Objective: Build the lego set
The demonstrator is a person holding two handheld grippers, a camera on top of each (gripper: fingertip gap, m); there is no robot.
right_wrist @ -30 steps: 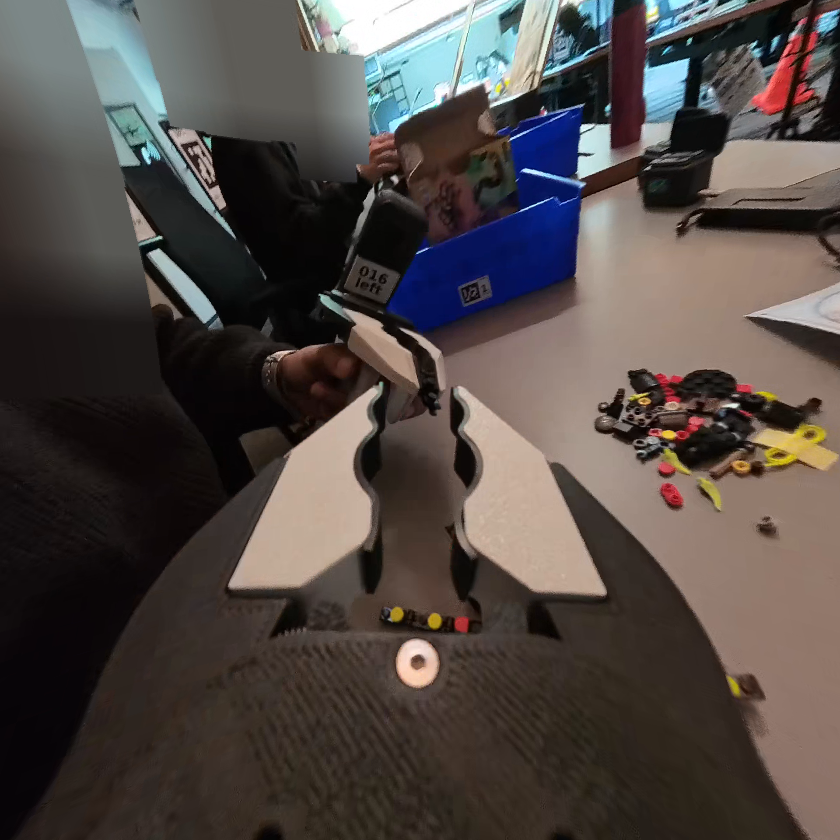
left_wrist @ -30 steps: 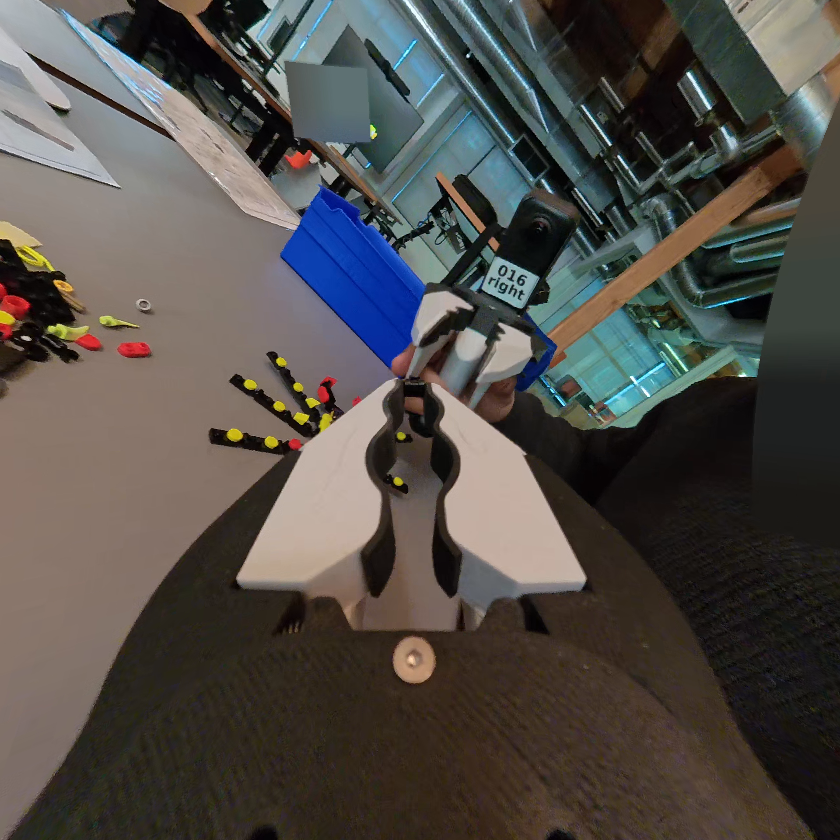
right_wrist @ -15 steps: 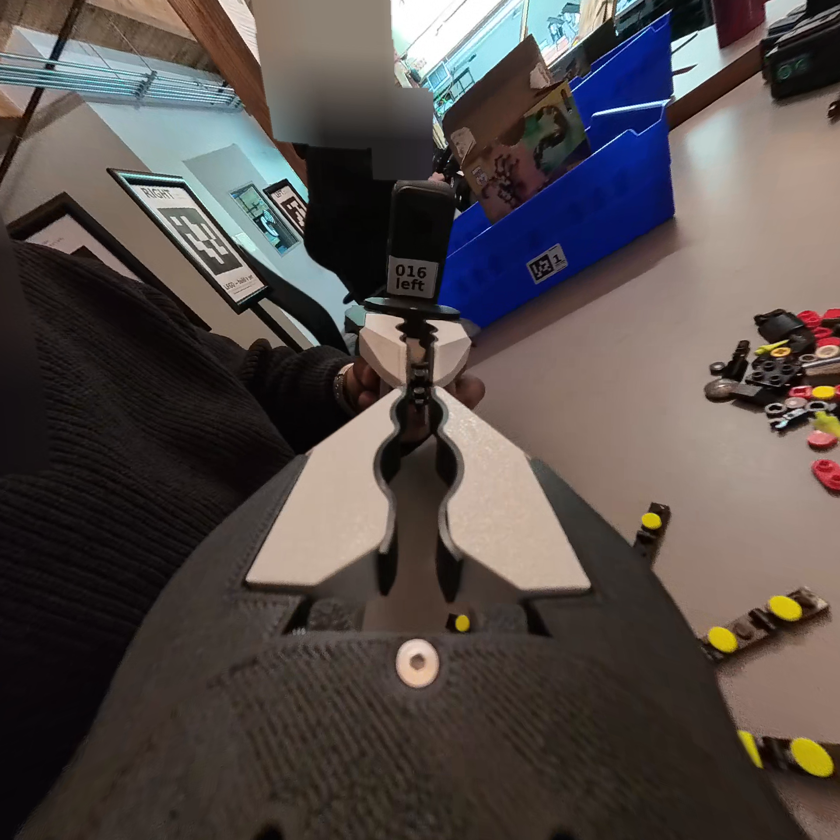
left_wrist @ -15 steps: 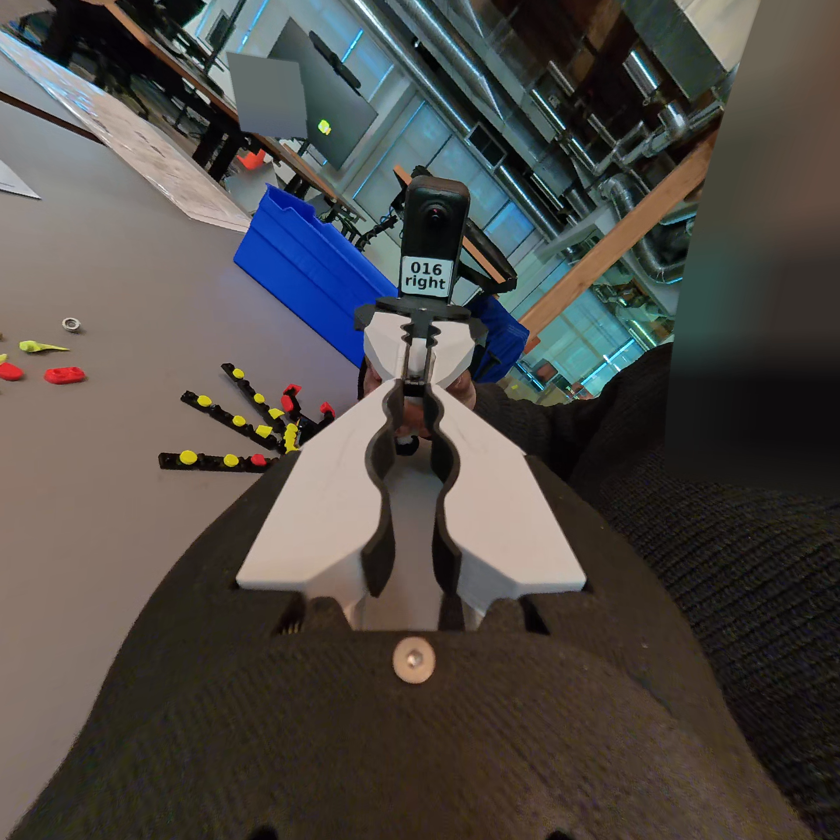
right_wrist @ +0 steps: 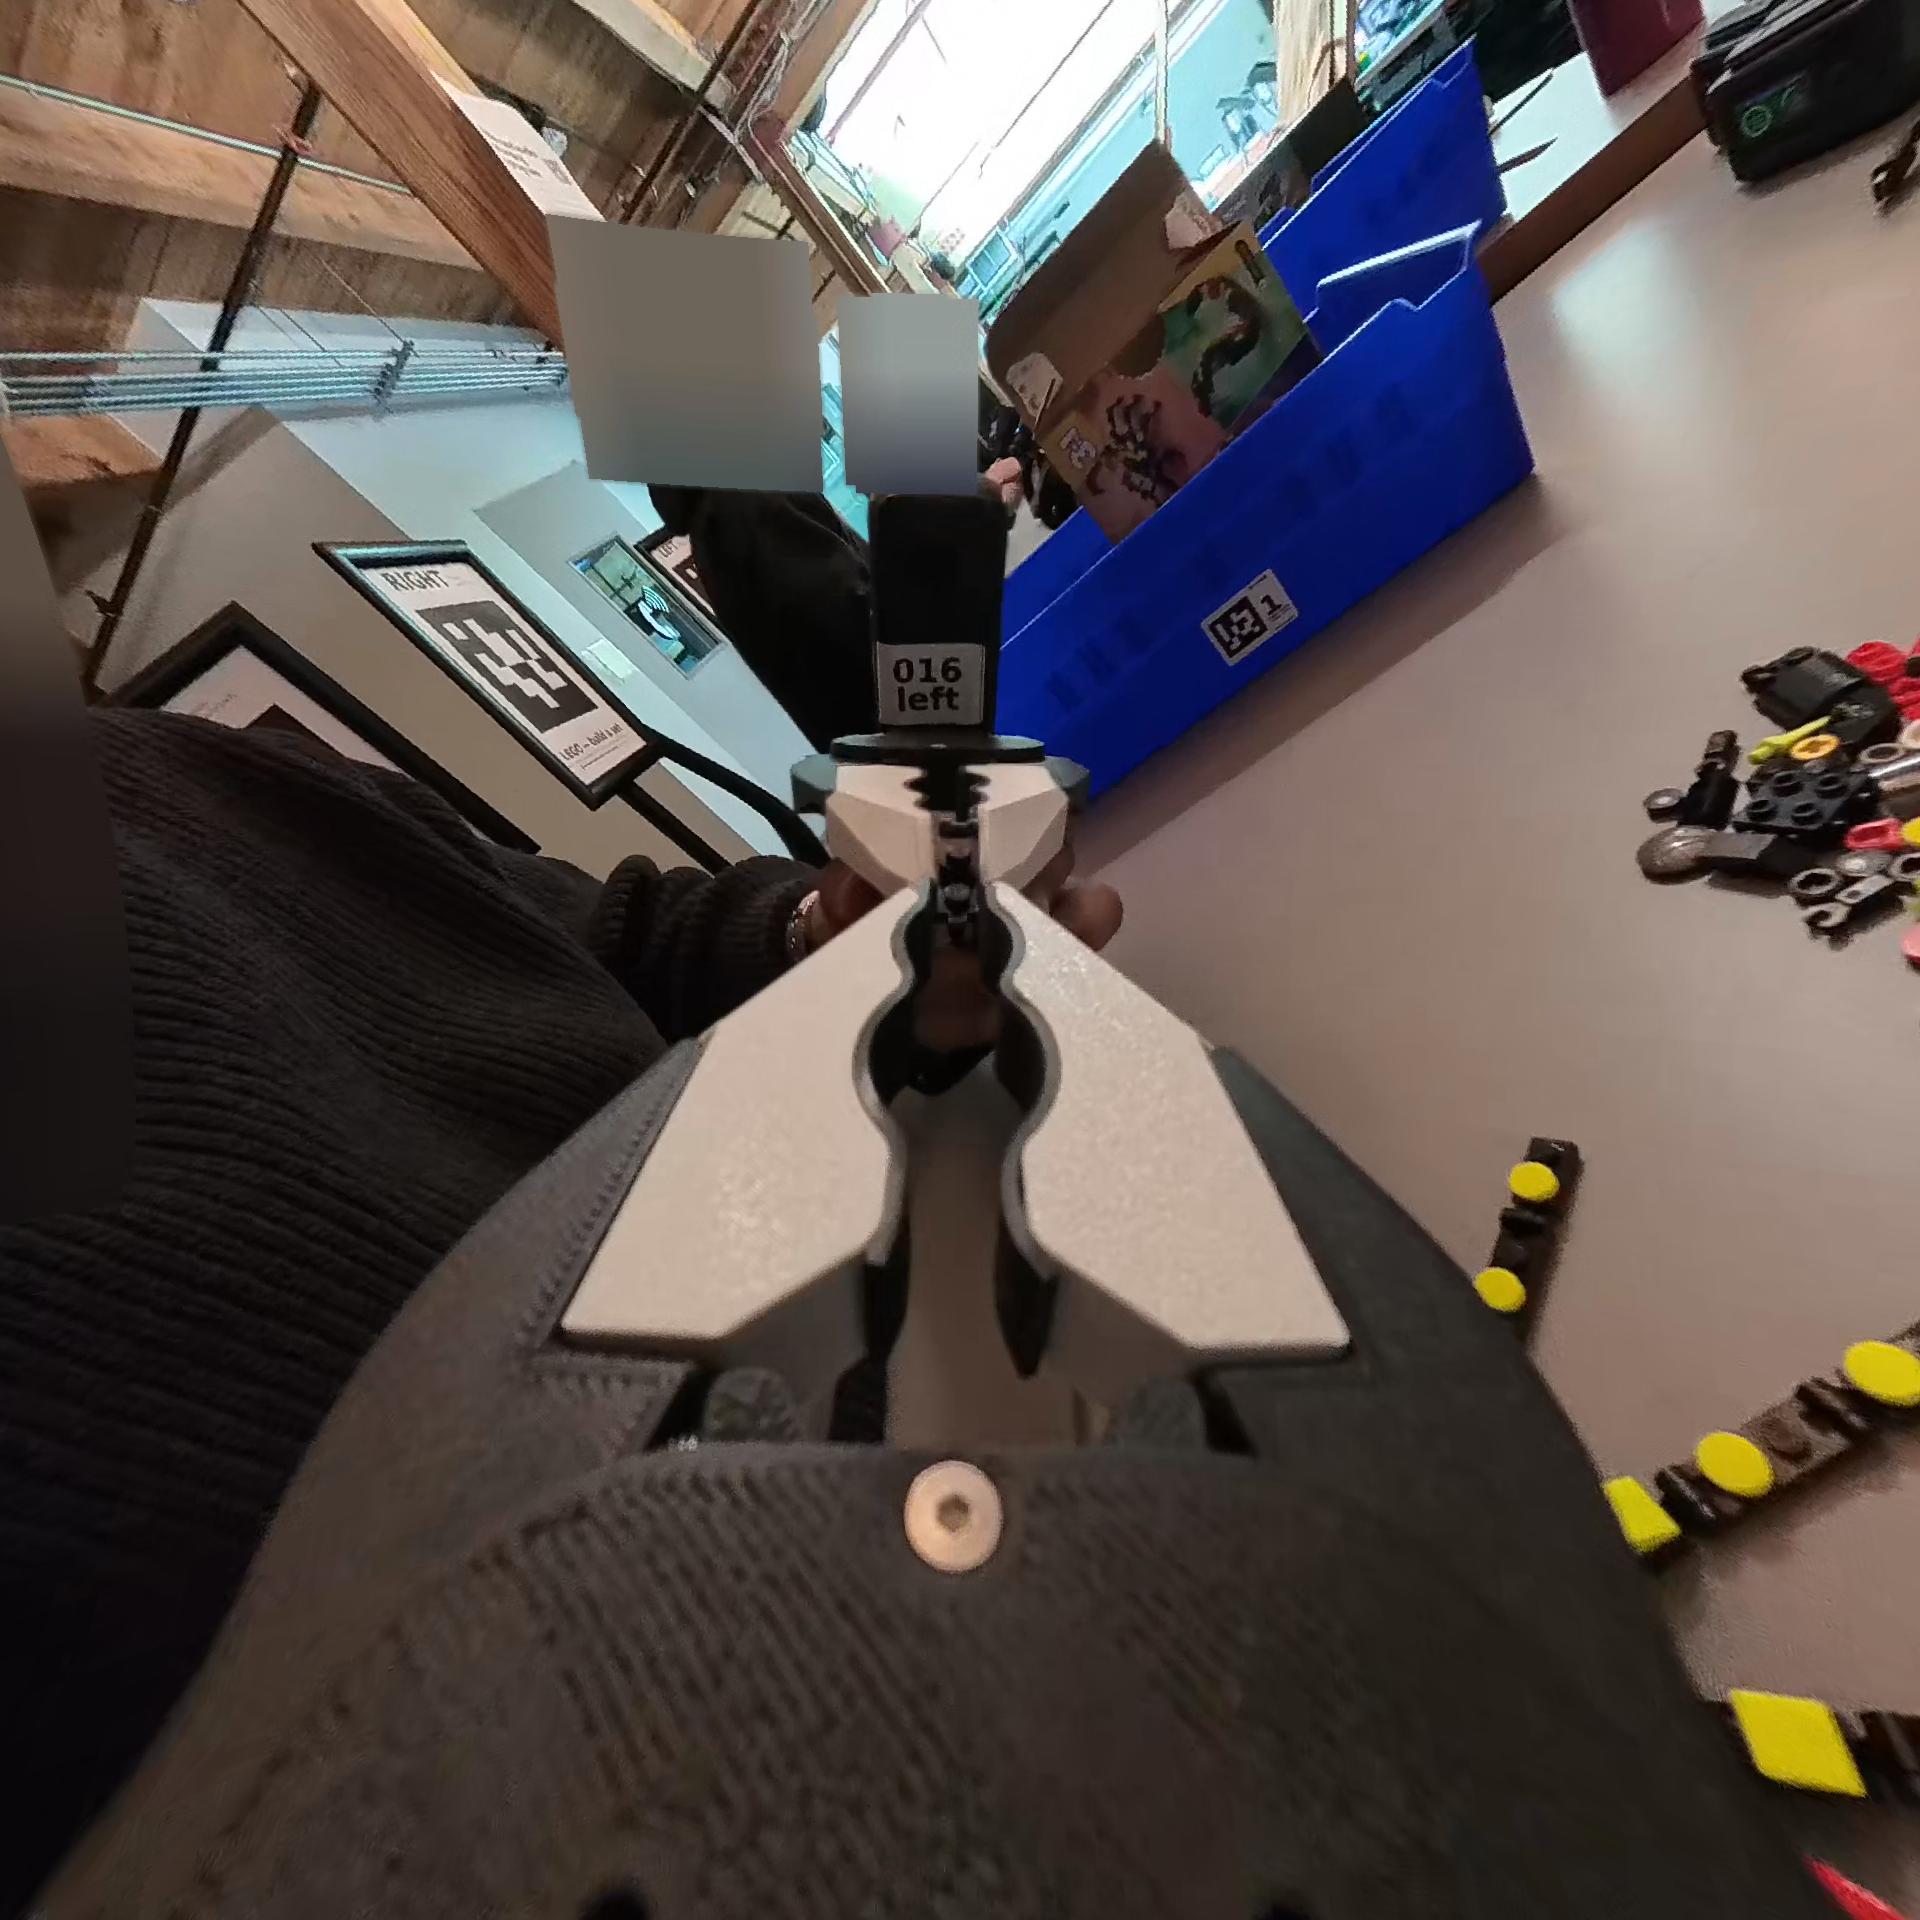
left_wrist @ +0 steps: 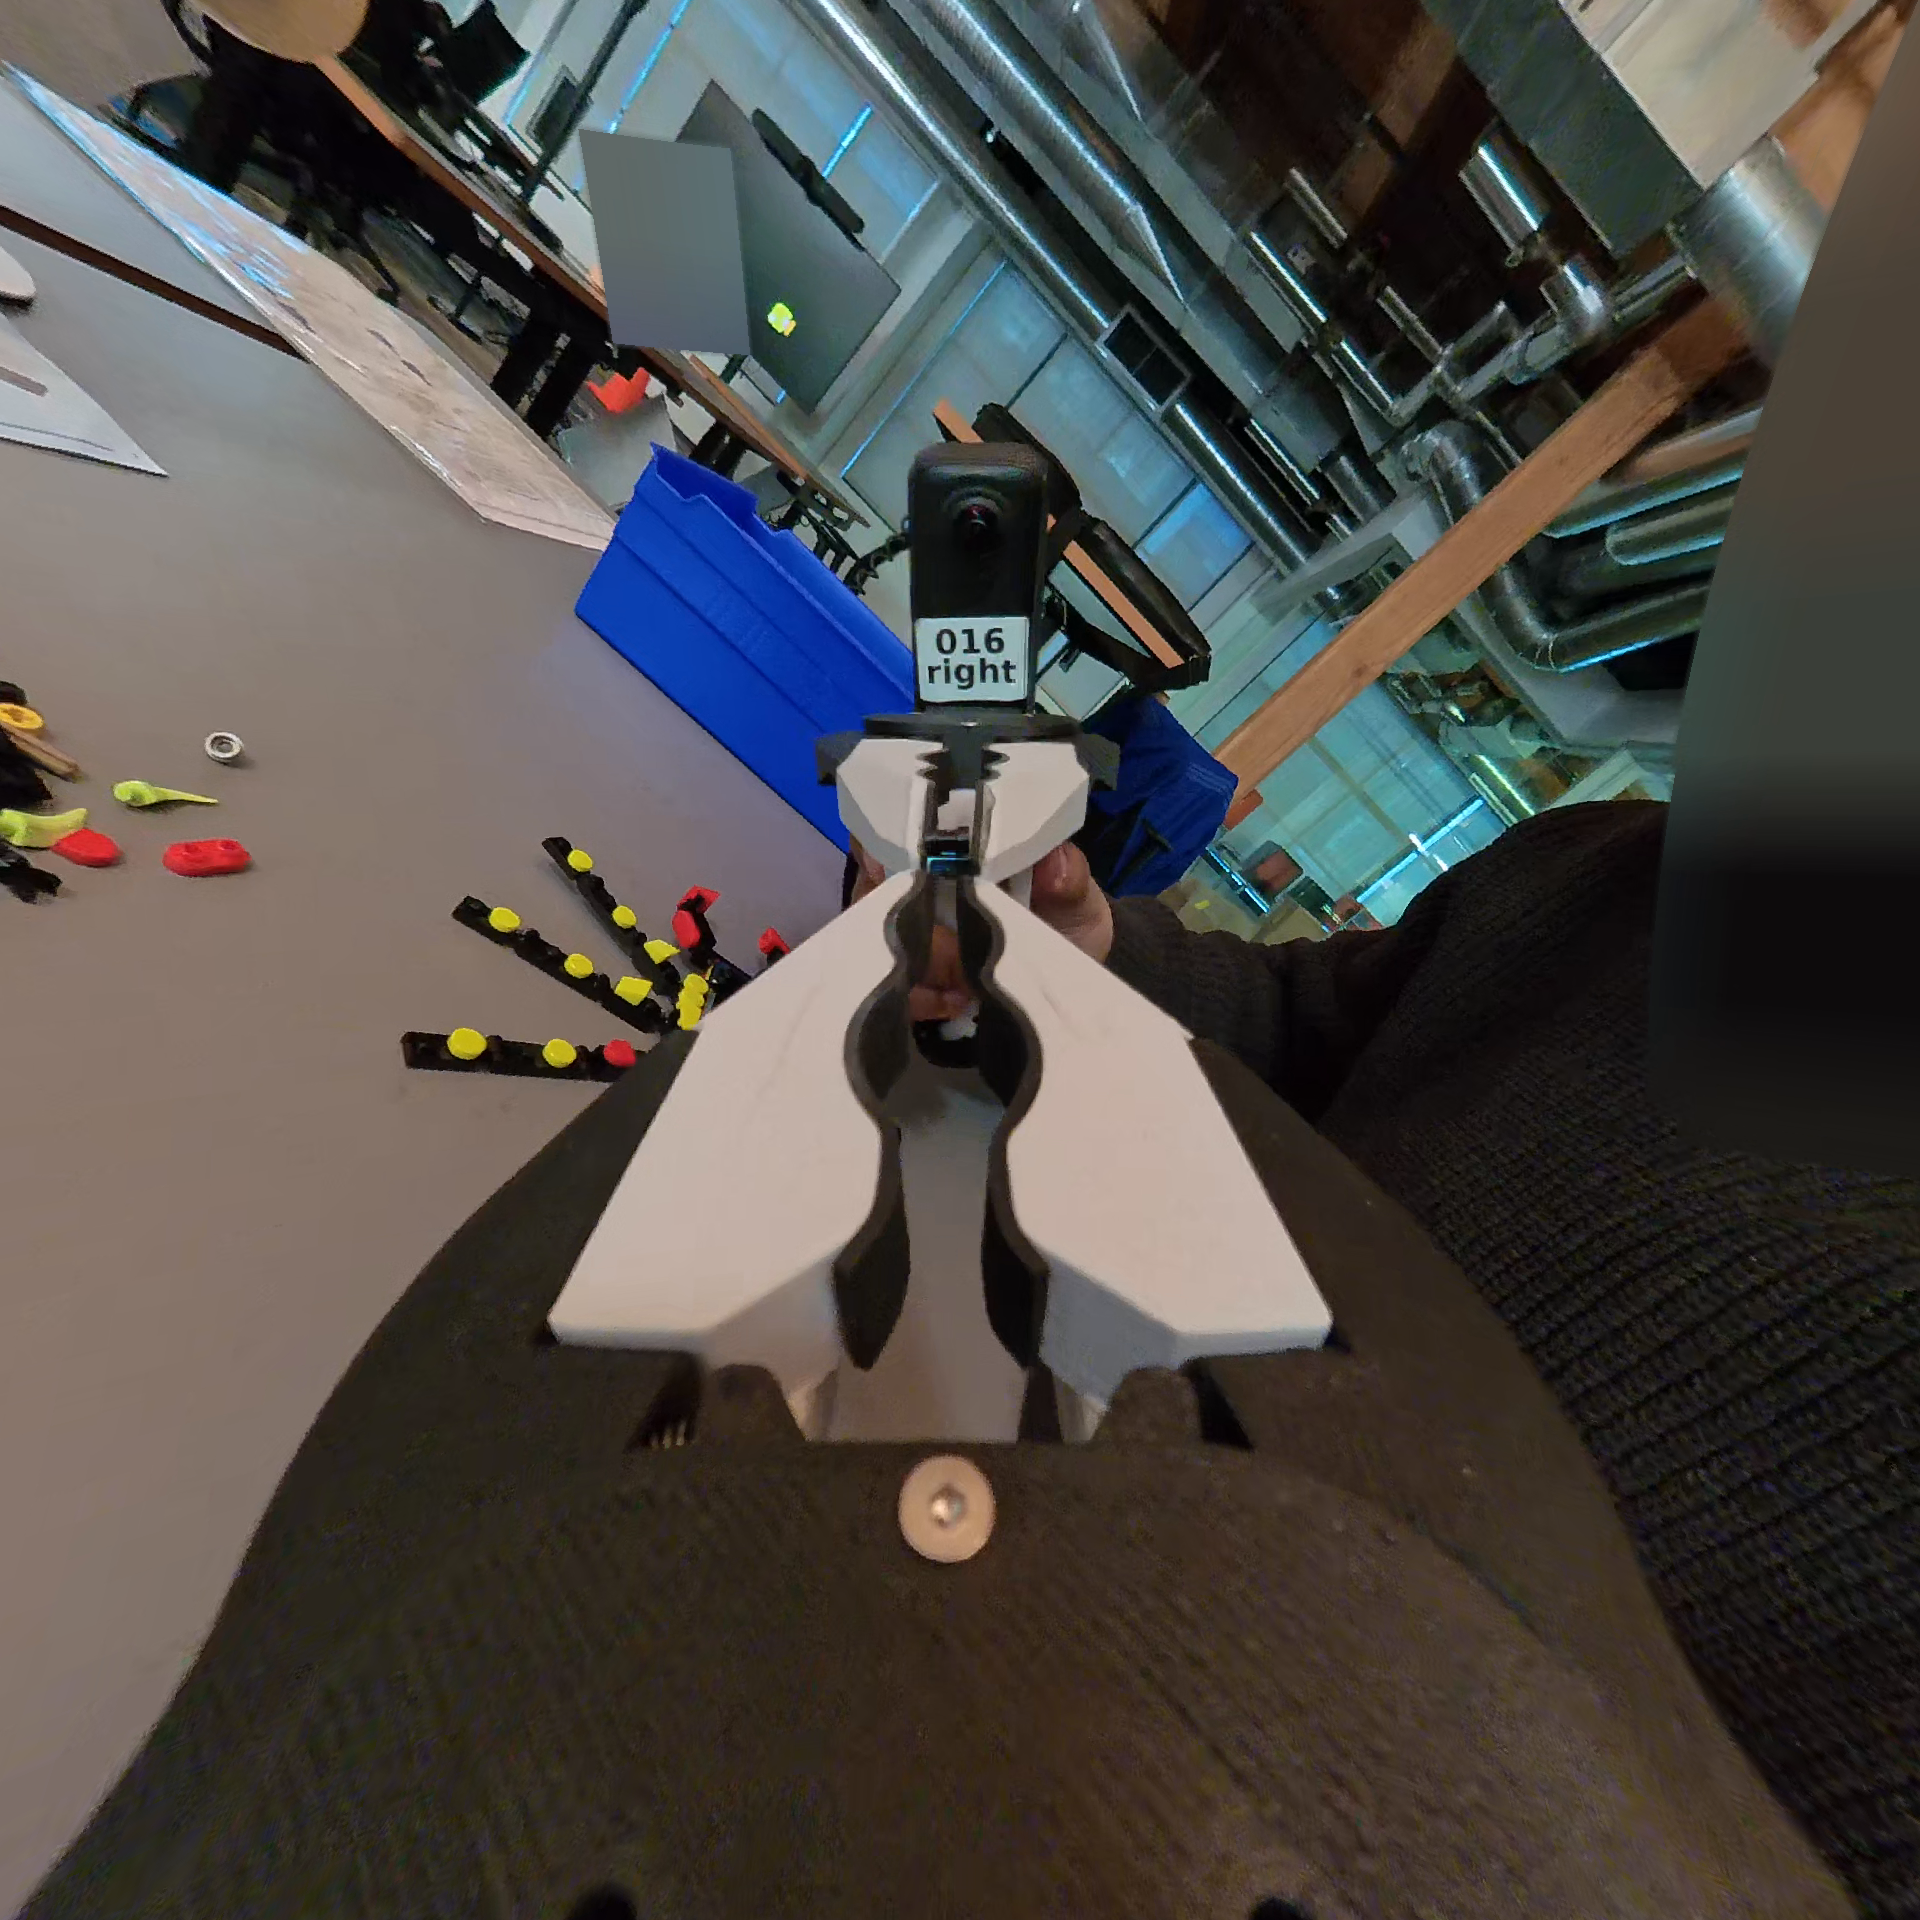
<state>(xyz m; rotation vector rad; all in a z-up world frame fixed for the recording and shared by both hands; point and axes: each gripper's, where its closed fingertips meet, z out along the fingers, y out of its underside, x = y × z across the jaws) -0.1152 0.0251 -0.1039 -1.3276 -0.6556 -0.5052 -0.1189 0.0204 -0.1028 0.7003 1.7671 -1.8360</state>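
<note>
Above the grey table (left_wrist: 312, 623), the two tools meet nose to nose. The left gripper (left_wrist: 940, 896) has its fingers drawn in until only a thin slit is left at the tips. The right gripper (right_wrist: 954, 902) is closed just as far. A small dark piece (right_wrist: 954, 878), thin and seen end-on, sits in that slit. Both pairs of tips appear to pinch it, one at each end, though it is too small to say what it is. A hand (left_wrist: 1070, 904) wraps the handle of the far tool, its black knit sleeve (left_wrist: 1558, 1143) at 3 o'clock.

In the left wrist view, black strips with yellow studs (left_wrist: 540, 1055) fan out on the table at 9 o'clock, just beside the gripper. Farther out the same way lie a red piece (left_wrist: 206, 858) and a silver ring (left_wrist: 223, 745). A blue bin (left_wrist: 727, 634) stands at 11 o'clock, with paper sheets (left_wrist: 62, 416) at 10 o'clock.

In the right wrist view, a pile of small parts (right_wrist: 1808, 810), mostly black with some red and yellow, lies at 3 o'clock, well apart from the tips. A picture box (right_wrist: 1153, 364) leans in the bin at 1 o'clock.

The room is a workshop: metal pipes (left_wrist: 1247, 260) and wooden beams overhead, a framed sign (right_wrist: 499, 665) at 10 o'clock, and other tables farther back.
</note>
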